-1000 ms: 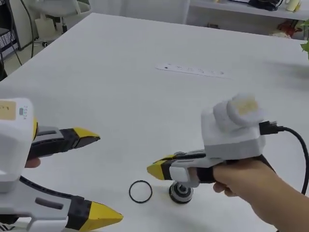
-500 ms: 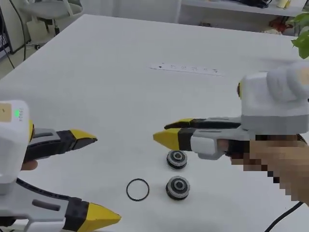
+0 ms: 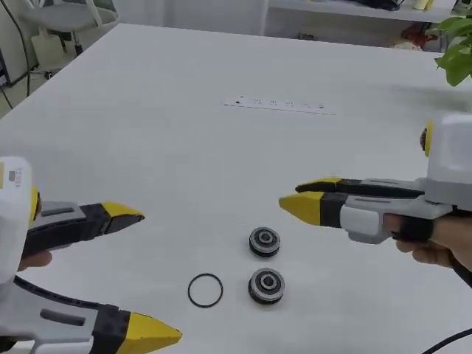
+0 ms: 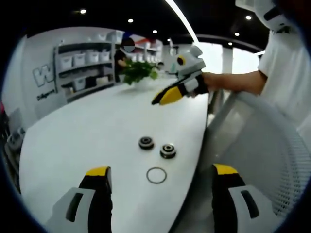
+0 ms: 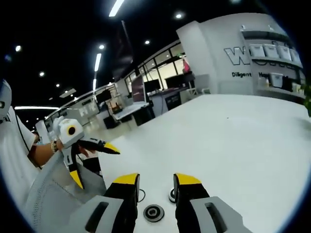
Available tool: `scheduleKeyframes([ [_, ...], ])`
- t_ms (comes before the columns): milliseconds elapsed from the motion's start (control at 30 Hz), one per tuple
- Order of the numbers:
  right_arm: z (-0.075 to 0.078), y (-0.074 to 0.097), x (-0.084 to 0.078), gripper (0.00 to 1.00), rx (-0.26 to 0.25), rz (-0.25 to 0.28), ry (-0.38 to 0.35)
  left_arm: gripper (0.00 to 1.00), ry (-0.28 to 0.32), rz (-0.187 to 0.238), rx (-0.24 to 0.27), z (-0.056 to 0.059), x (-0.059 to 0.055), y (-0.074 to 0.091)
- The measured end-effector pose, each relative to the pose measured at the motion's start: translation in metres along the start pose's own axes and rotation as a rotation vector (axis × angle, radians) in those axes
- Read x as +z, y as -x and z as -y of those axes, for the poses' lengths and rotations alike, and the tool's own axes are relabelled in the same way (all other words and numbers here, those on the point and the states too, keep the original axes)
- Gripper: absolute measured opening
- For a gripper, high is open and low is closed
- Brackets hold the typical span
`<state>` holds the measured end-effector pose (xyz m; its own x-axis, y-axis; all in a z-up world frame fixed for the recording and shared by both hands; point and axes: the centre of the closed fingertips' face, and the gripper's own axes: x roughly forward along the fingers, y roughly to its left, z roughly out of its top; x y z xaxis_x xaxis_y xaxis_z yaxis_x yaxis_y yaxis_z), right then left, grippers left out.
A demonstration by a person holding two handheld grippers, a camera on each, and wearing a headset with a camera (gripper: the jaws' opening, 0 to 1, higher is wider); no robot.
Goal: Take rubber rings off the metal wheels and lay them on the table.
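Black rubber ring (image 3: 205, 290) flat on bench (image 3: 184, 133) | near wheel (image 3: 266, 285) just beside it | far wheel (image 3: 264, 242) close by | left tongs (image 3: 158, 276) spread wide | right tongs (image 3: 291, 193) narrowly parted | both empty

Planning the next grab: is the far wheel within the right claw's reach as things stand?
Probably yes: the right claw hangs close by the far wheel, nothing between them; the near wheel and ring lie off that line.

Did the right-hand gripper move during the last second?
Yes. Against the rubber ring, the right gripper has drawn away, up and to the right in the head view.
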<state>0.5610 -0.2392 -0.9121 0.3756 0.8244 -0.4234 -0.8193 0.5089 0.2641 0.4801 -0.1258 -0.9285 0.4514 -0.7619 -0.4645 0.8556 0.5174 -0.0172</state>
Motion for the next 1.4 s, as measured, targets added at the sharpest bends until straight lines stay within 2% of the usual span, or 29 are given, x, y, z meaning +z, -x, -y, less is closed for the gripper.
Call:
scheduleKeyframes([
  [33, 0.002, -0.001, 0.000, 0.27, -0.008, 0.005, 0.022, 0.86, 0.005, 0.008, -0.002, 0.000, 0.002, 0.000],
  [133, 0.000, -0.005, -0.003, 0.25, 0.006, -0.006, -0.010, 0.86, 0.022, 0.011, -0.026, 0.002, 0.003, -0.001],
  [167, 0.000, -0.006, -0.004, 0.26, 0.007, -0.011, -0.014, 0.86, 0.016, -0.006, -0.043, 0.005, 0.002, -0.002],
  [200, 0.000, -0.007, -0.006, 0.26, 0.005, -0.019, -0.012, 0.86, -0.023, -0.049, -0.064, 0.008, -0.003, -0.003],
  [233, 0.000, -0.007, -0.009, 0.26, -0.002, -0.038, 0.008, 0.86, -0.053, -0.066, -0.067, 0.009, -0.003, -0.003],
  [267, 0.000, -0.008, -0.012, 0.25, -0.005, -0.051, 0.023, 0.86, -0.095, -0.078, -0.066, 0.008, -0.001, -0.004],
  [300, -0.001, -0.008, -0.013, 0.25, -0.002, -0.056, 0.027, 0.85, -0.108, -0.076, -0.066, 0.008, 0.002, -0.005],
  [400, -0.003, -0.010, -0.017, 0.25, 0.005, -0.076, 0.033, 0.85, -0.099, -0.054, -0.083, 0.009, 0.015, -0.006],
  [500, -0.005, -0.012, -0.022, 0.24, 0.009, -0.107, 0.051, 0.87, -0.111, -0.063, -0.103, 0.009, 0.029, -0.007],
  [567, -0.007, -0.013, -0.026, 0.24, 0.014, -0.127, 0.064, 0.87, -0.154, -0.051, -0.101, 0.007, 0.041, -0.009],
  [733, -0.007, -0.014, -0.034, 0.23, 0.024, -0.164, 0.096, 0.86, -0.215, -0.035, -0.099, 0.003, 0.065, -0.022],
  [767, -0.007, -0.014, -0.034, 0.23, 0.025, -0.166, 0.095, 0.86, -0.220, -0.033, -0.100, 0.003, 0.067, -0.023],
  [867, -0.009, -0.015, -0.034, 0.23, 0.038, -0.163, 0.087, 0.84, -0.268, -0.022, -0.134, 0.009, 0.080, -0.038],
  [1000, -0.008, -0.015, -0.036, 0.23, 0.041, -0.166, 0.078, 0.83, -0.279, -0.010, -0.183, 0.017, 0.093, -0.057],
  [1133, -0.003, -0.014, -0.034, 0.22, 0.043, -0.146, 0.034, 0.79, -0.291, 0.025, -0.208, 0.022, 0.102, -0.073],
  [1267, 0.001, -0.013, -0.036, 0.22, 0.033, -0.143, 0.009, 0.72, -0.242, 0.068, -0.227, 0.021, 0.103, -0.088],
  [1333, 0.001, -0.014, -0.038, 0.22, 0.029, -0.149, 0.007, 0.72, -0.227, 0.083, -0.208, 0.016, 0.101, -0.094],
  [1400, 0.002, -0.014, -0.041, 0.22, 0.026, -0.159, 0.005, 0.68, -0.203, 0.127, -0.155, 0.006, 0.100, -0.098],
])
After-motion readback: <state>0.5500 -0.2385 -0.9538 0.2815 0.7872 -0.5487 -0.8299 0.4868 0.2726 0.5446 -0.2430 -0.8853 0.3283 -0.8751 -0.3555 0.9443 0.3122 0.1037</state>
